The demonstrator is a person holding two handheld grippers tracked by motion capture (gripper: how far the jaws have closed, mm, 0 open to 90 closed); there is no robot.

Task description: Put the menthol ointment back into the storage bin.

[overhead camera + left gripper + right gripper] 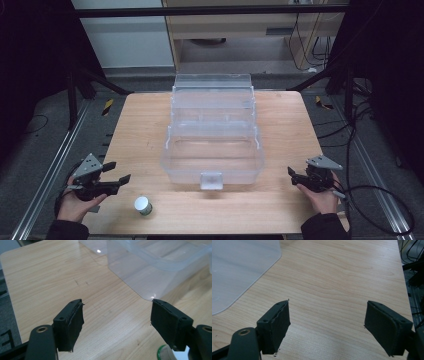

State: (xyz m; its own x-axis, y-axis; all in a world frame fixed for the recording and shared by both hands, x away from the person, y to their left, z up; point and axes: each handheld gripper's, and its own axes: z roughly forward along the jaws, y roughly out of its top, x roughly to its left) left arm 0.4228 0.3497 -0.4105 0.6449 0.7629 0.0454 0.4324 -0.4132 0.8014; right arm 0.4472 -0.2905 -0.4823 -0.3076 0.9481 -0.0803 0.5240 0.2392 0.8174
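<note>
Both jaws wide and empty: left hand-held gripper (116,172) at lower left beside the small jar (143,205); right hand-held gripper (295,176) at lower right.

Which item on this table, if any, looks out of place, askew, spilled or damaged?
Nothing stands out. The clear plastic box sits square and open in the middle of the wooden table, with no spill or crack to be seen. The small white-capped jar stands upright near the front edge, apart from the box.
</note>
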